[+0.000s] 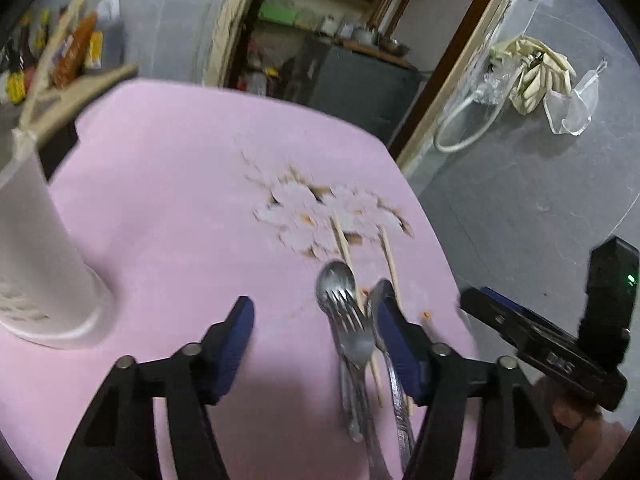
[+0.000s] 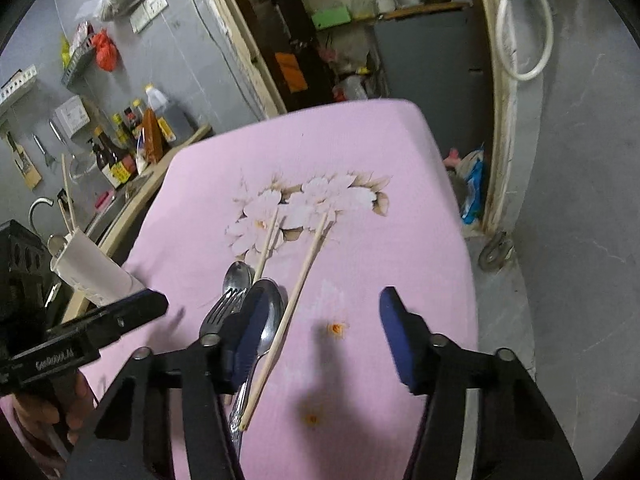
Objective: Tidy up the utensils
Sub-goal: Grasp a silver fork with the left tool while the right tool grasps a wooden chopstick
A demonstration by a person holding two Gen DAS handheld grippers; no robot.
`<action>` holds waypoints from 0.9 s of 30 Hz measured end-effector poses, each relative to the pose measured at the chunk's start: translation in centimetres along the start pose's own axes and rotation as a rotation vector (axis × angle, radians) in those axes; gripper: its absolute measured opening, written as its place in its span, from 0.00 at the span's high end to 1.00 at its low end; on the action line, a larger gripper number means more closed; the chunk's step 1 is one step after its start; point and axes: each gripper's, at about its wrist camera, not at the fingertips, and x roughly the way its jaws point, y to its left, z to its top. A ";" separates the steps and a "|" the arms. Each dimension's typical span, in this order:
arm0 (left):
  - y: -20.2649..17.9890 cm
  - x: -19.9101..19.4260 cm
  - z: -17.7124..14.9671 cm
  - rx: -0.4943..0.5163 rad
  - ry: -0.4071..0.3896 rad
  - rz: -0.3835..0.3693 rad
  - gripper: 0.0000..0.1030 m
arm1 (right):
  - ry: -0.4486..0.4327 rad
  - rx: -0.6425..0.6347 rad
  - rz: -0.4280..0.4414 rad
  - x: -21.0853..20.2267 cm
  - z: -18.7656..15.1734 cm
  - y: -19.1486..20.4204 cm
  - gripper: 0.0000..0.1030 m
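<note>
Two hand-held grippers, left (image 1: 314,344) and right (image 2: 316,340), hover open and empty over the desk (image 2: 420,184). Utensil cluster (image 2: 256,312) lies at right's eleven o'clock; the holder (image 1: 44,272), farther, at left's ten. Centre jaws on one handle before closing.

Both wrist cameras look steeply down along their own fingers, close above the pink cloth (image 1: 160,200). They share the flower print (image 2: 304,204) and the cutlery pile (image 1: 352,320) — seen from opposite sides.
</note>
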 end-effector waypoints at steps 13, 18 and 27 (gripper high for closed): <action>-0.5 5.0 -0.3 -0.072 0.191 -0.122 0.73 | 0.127 -0.050 0.050 5.9 1.3 1.4 0.75; -0.4 6.0 0.1 -0.096 0.228 -0.149 0.76 | 0.172 -0.064 0.049 7.2 2.3 1.5 0.75; 0.2 7.2 1.4 -0.136 0.304 -0.162 0.83 | 0.277 -0.057 -0.019 10.1 4.1 2.8 0.76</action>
